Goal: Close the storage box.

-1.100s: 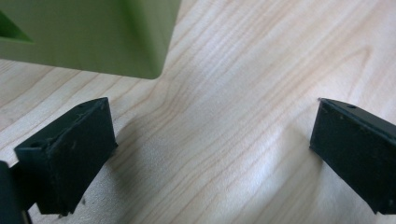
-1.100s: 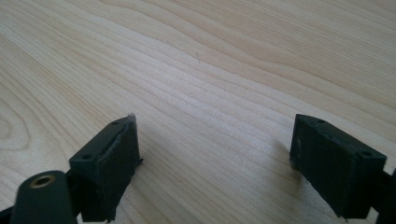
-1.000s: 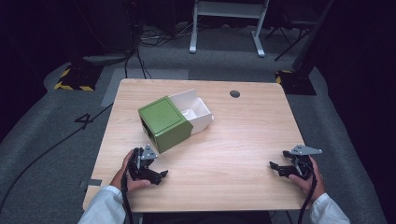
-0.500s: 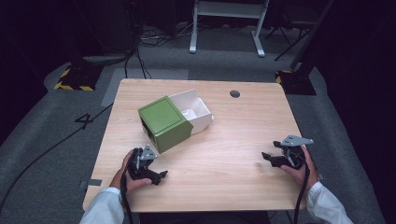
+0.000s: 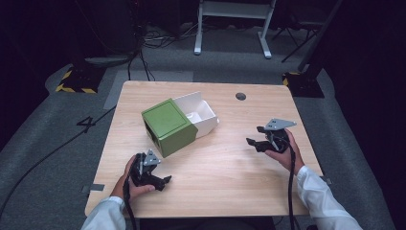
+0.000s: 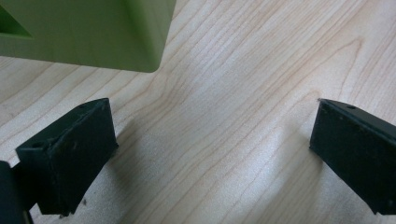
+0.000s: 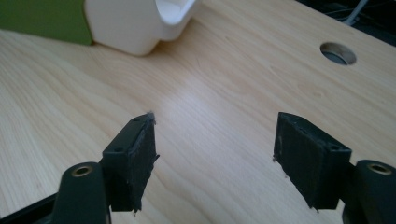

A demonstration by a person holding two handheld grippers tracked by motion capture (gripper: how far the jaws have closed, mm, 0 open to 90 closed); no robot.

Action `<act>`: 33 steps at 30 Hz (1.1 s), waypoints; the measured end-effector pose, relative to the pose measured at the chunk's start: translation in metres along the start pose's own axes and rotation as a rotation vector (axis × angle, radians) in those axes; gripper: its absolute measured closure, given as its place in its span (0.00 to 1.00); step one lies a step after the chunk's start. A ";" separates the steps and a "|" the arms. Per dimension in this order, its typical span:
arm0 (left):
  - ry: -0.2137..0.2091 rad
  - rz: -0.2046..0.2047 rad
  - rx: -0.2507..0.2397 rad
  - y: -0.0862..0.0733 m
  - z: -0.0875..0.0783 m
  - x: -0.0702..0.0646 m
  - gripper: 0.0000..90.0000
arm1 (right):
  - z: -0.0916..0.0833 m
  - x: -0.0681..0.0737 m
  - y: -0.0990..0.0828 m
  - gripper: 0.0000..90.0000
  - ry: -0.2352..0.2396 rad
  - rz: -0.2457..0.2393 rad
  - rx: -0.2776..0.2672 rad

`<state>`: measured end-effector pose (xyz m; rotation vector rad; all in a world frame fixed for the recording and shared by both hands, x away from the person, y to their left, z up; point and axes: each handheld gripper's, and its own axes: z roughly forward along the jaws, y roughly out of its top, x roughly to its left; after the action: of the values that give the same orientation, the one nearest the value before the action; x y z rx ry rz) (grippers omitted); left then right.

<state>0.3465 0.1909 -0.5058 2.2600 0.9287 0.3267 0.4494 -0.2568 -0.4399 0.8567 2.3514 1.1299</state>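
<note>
Since a second ago the right hand-held gripper (image 5: 259, 137) has travelled in toward the white drawer (image 5: 201, 115), which juts from the green box (image 5: 168, 126) mid-bench (image 5: 230, 167); its jaws have been closing, nothing between them. Left hand-held gripper (image 5: 160, 178) rests spread near the box. Approach step; next probably calls for reaching the drawer's front

One camera looks down from high above the table's (image 5: 225, 172) near edge. Two ride close over the wood; all see the green box (image 5: 168, 125).
</note>
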 end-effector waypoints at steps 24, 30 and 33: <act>0.010 -0.001 0.002 -0.008 -0.007 -0.006 0.00 | 0.075 0.007 0.070 0.47 0.027 0.014 -0.054; 0.007 -0.002 -0.001 -0.009 -0.008 -0.007 0.00 | 0.089 0.010 0.077 0.51 0.039 0.031 -0.043; 0.006 -0.003 0.001 -0.009 -0.008 -0.007 0.00 | 0.101 0.009 0.079 0.52 0.046 0.059 -0.032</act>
<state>0.3327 0.1948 -0.5058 2.2594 0.9351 0.3325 0.5288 -0.1560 -0.4379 0.9034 2.3519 1.2202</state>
